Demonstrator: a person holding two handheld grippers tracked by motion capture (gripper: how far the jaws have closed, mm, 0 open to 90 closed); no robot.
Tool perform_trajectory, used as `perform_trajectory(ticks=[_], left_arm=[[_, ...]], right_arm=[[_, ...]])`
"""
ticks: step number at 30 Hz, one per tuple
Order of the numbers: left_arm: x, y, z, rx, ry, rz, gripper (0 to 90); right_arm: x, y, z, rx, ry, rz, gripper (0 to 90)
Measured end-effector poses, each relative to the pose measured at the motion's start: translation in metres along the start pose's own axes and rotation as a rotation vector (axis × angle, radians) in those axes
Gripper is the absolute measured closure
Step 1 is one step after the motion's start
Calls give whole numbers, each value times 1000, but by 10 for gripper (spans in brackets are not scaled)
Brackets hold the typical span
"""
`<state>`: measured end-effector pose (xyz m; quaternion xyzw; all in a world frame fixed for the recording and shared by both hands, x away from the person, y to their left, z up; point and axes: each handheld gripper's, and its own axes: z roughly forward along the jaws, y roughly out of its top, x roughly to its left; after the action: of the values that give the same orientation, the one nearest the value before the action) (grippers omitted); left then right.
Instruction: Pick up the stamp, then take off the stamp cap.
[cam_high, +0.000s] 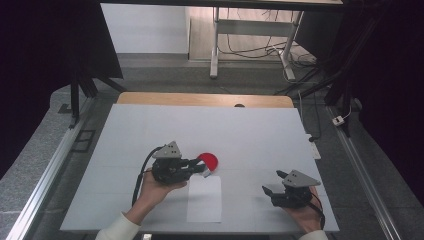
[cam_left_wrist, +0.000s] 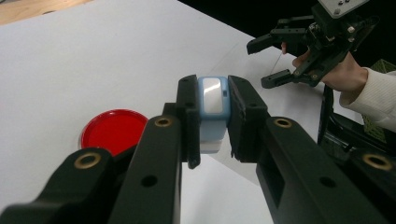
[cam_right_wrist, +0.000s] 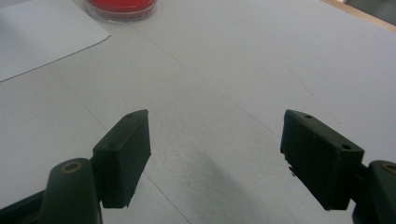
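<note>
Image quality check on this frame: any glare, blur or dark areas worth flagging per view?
High view: dark surroundings, evenly lit white table, soft overall. Left gripper view: glare on the blue stamp clamped in the left gripper, near jaws blurred. Right gripper view: the open right gripper casts a faint shadow; red dish cropped at top.

I am noting my left gripper's (cam_left_wrist: 212, 123) matt black plastic jaws pinching a smooth pale-blue plastic block (cam_left_wrist: 213, 109), a glossy red dish (cam_left_wrist: 113, 130), and matt white paper (cam_high: 205, 197).
</note>
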<state>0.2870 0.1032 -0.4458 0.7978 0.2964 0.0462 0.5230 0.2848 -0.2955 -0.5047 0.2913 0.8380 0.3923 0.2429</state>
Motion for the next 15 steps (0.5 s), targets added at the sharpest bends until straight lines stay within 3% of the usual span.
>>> perform_trajectory(ticks=[15], left_arm=[[4,-1,1,-8,16,-9,751]], right_arm=[[1,0,-1,-14,-5,-2,239]])
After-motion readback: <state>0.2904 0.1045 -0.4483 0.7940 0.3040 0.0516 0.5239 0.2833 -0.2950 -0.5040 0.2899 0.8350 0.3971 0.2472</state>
